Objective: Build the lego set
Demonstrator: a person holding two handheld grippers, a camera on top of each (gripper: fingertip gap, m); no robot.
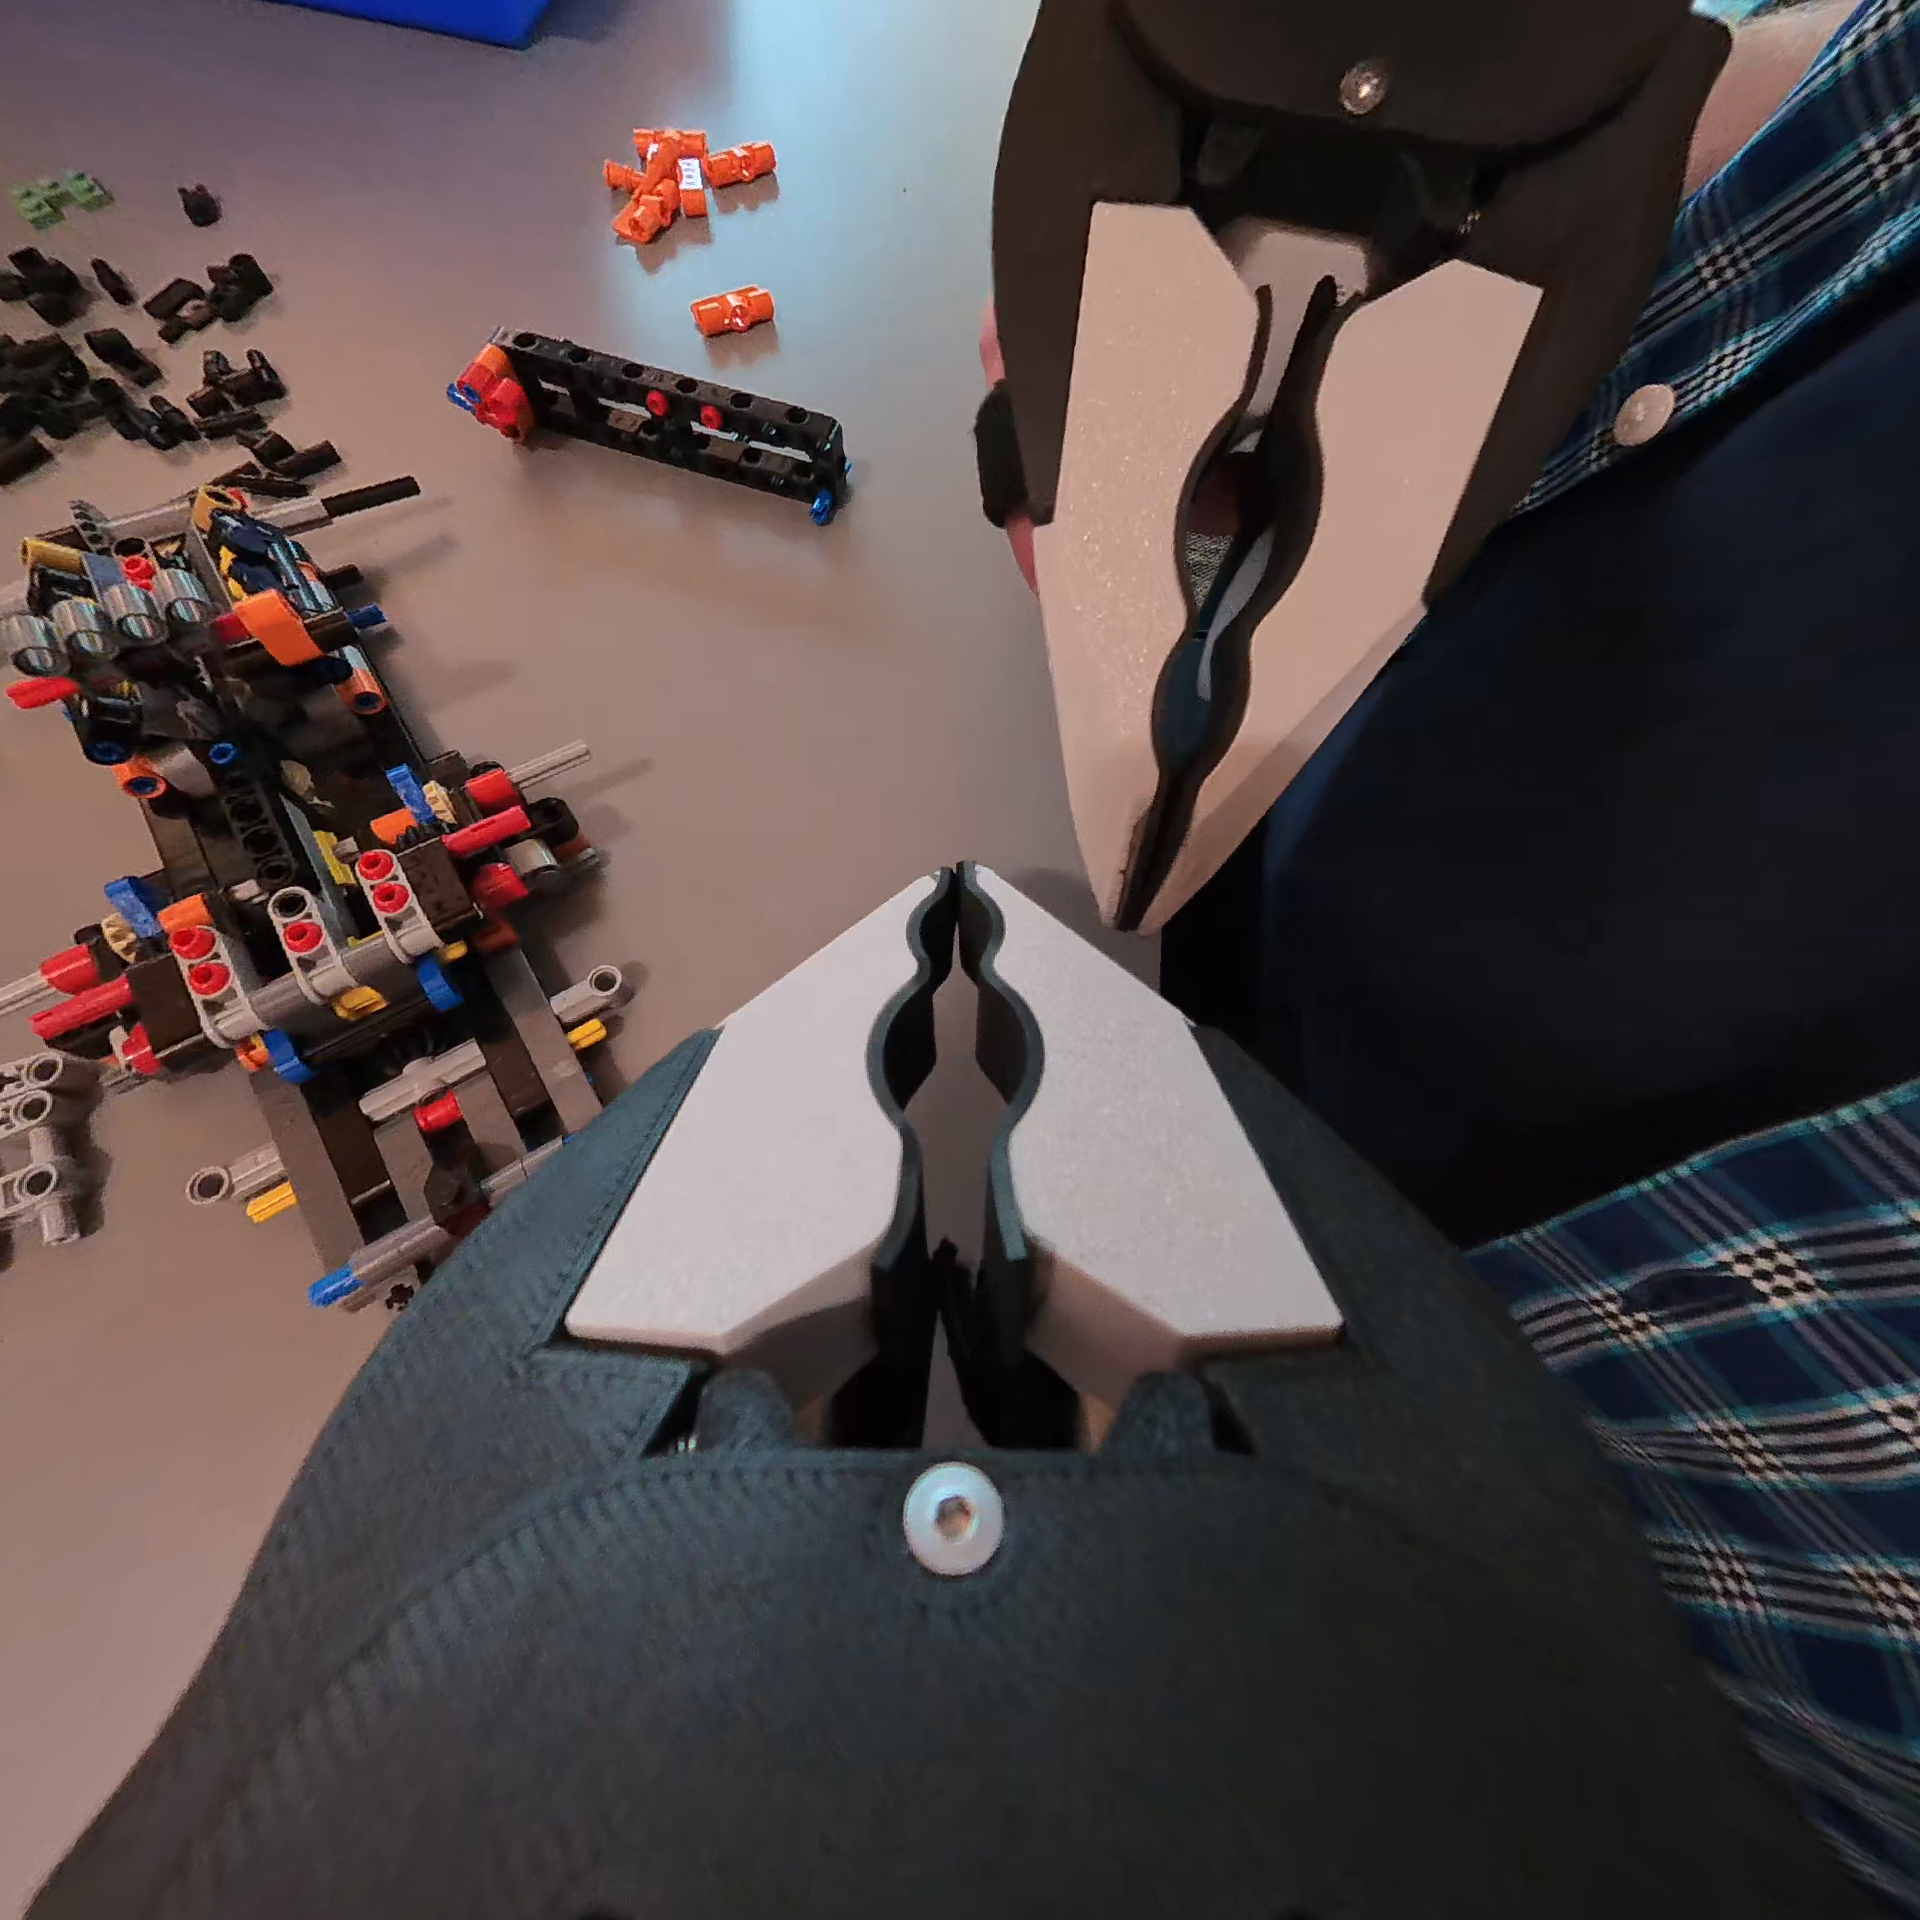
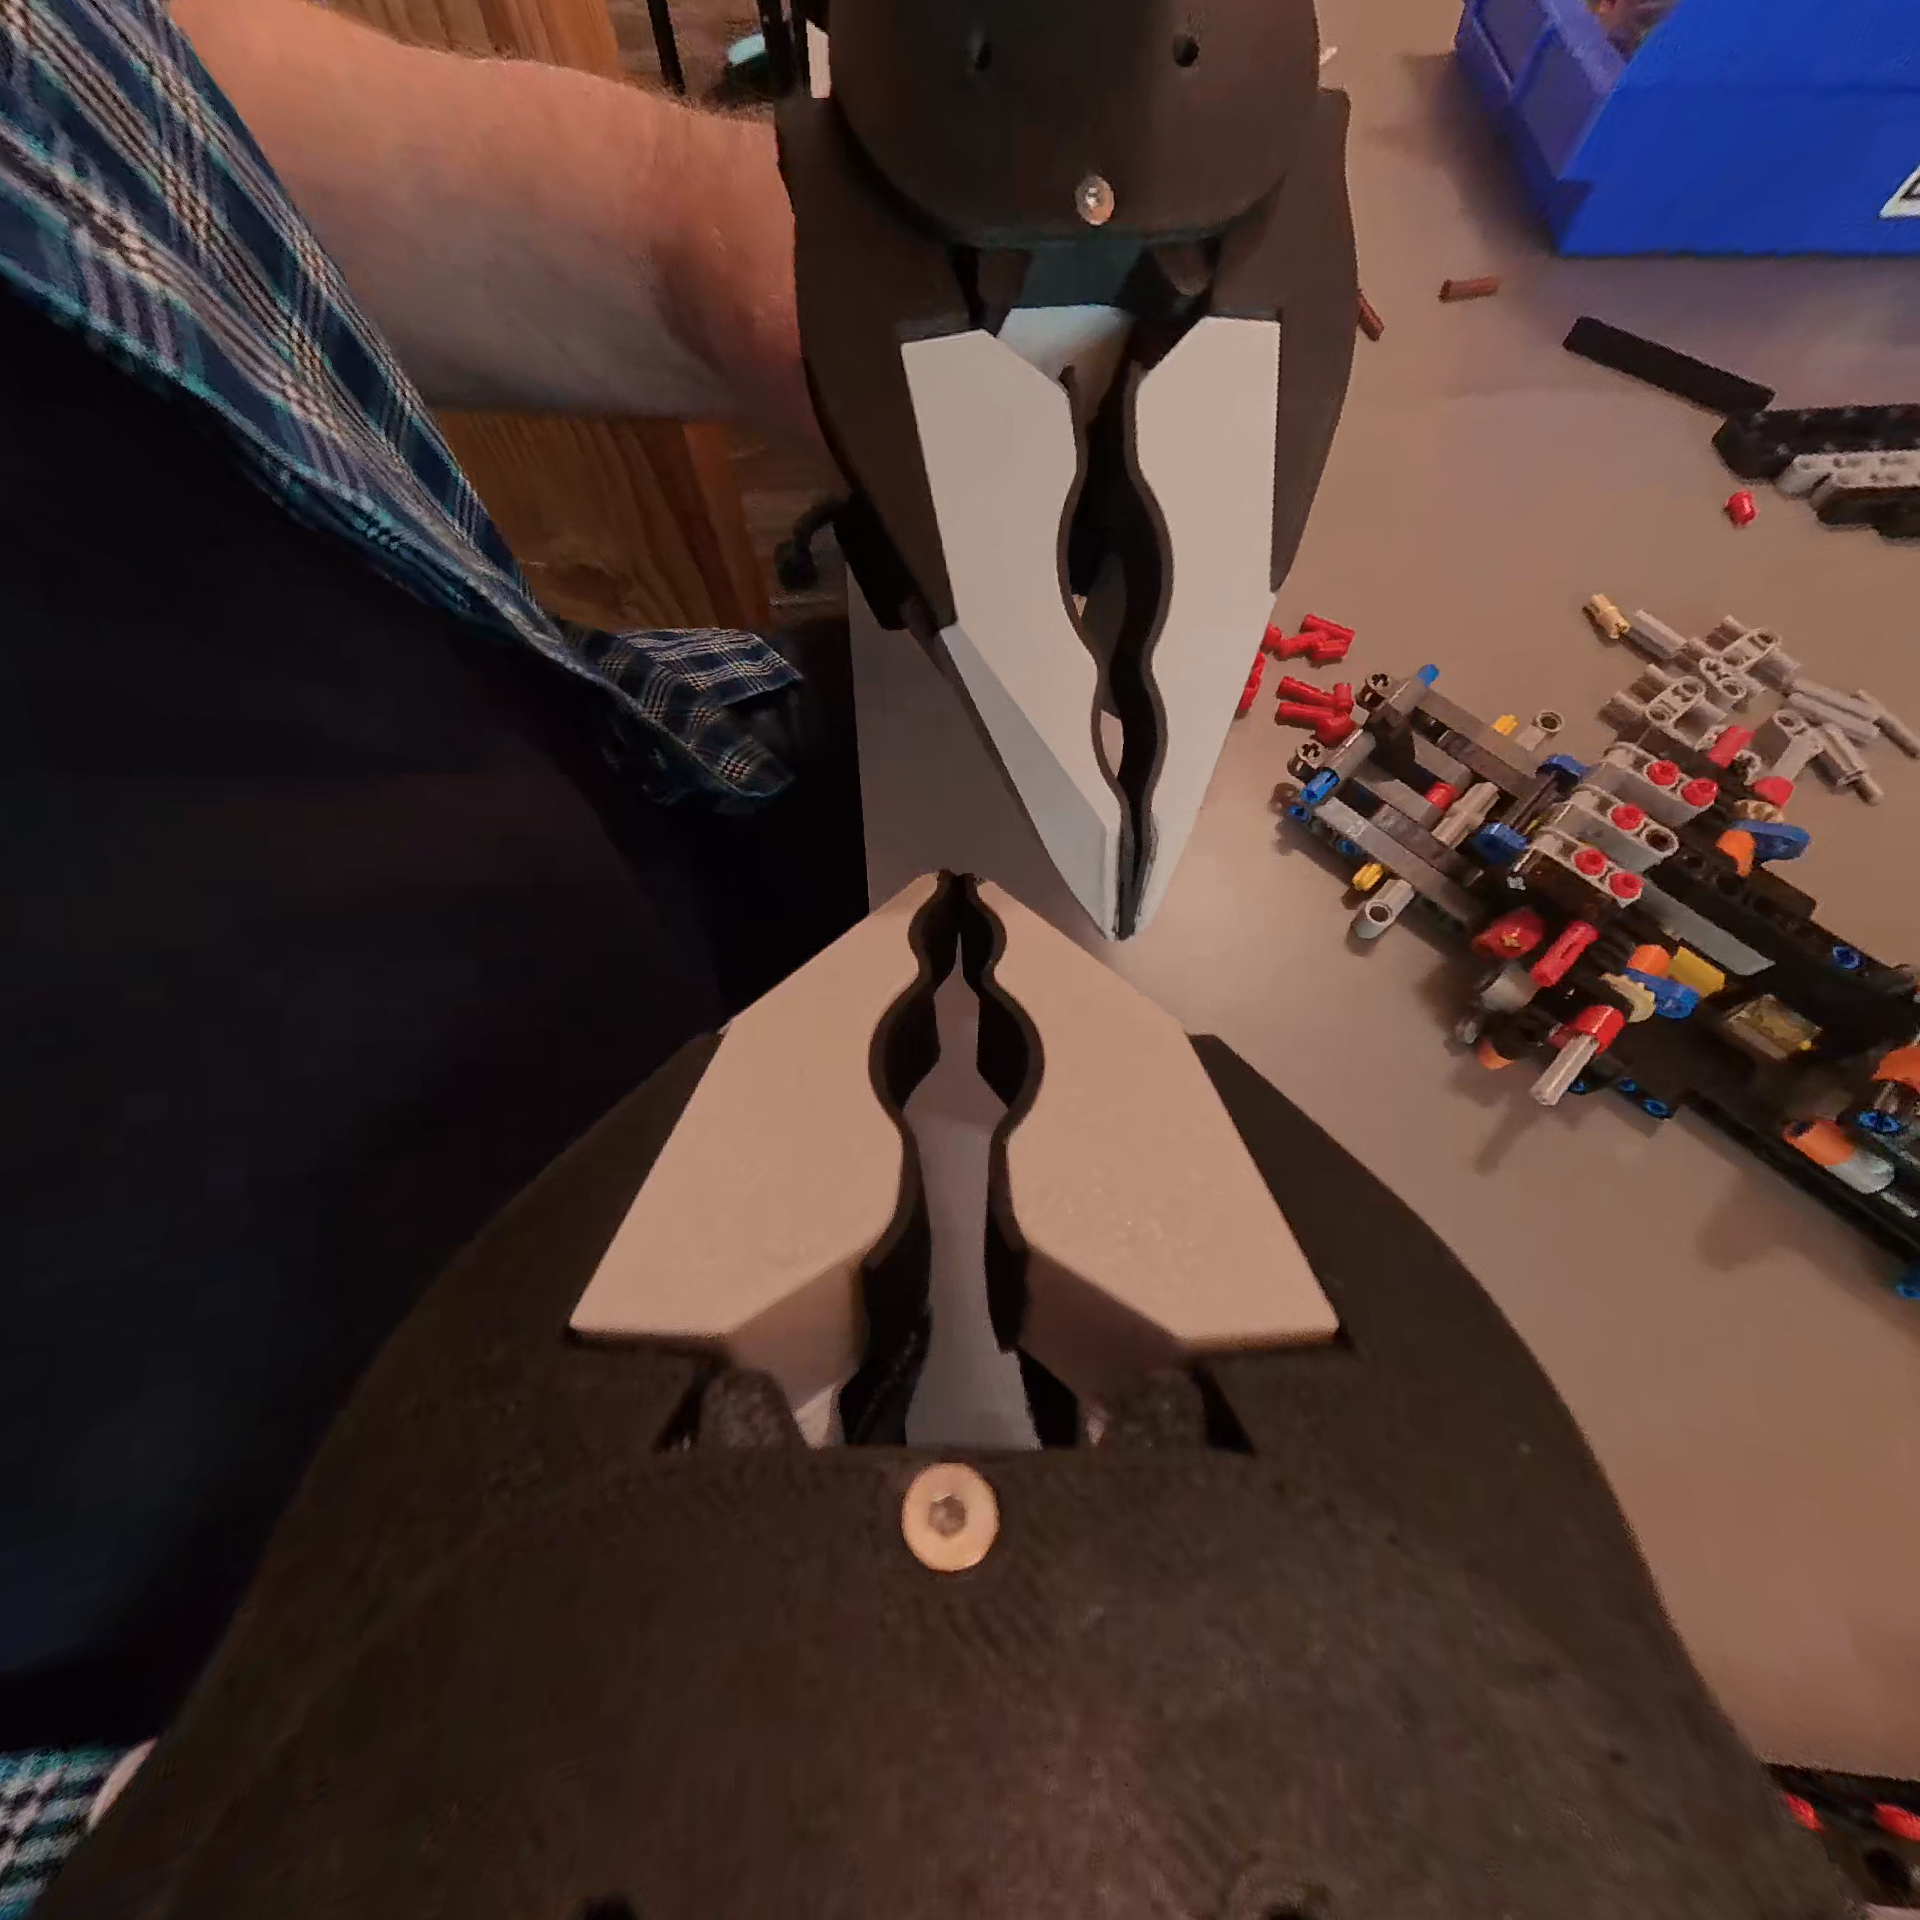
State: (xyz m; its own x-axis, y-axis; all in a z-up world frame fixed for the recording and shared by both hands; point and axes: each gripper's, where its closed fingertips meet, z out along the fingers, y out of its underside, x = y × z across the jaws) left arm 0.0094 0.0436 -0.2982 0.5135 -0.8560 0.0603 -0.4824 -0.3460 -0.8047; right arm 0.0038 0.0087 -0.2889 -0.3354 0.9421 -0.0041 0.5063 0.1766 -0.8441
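My left gripper is shut and empty, held above the table's near edge. My right gripper is also shut and empty. The two point tip to tip: the right gripper shows in the left wrist view, the left gripper in the right wrist view. The large partly built lego chassis, black with red, blue, orange and grey parts, lies on the grey table left of the grippers; it also shows in the right wrist view. A smaller black beam assembly lies farther back.
Loose orange connectors, black pieces, grey connectors and red pins lie scattered on the table. A blue bin stands at the back. A person in a plaid shirt sits at the table edge. Less than 4 cm separates the two grippers' tips.
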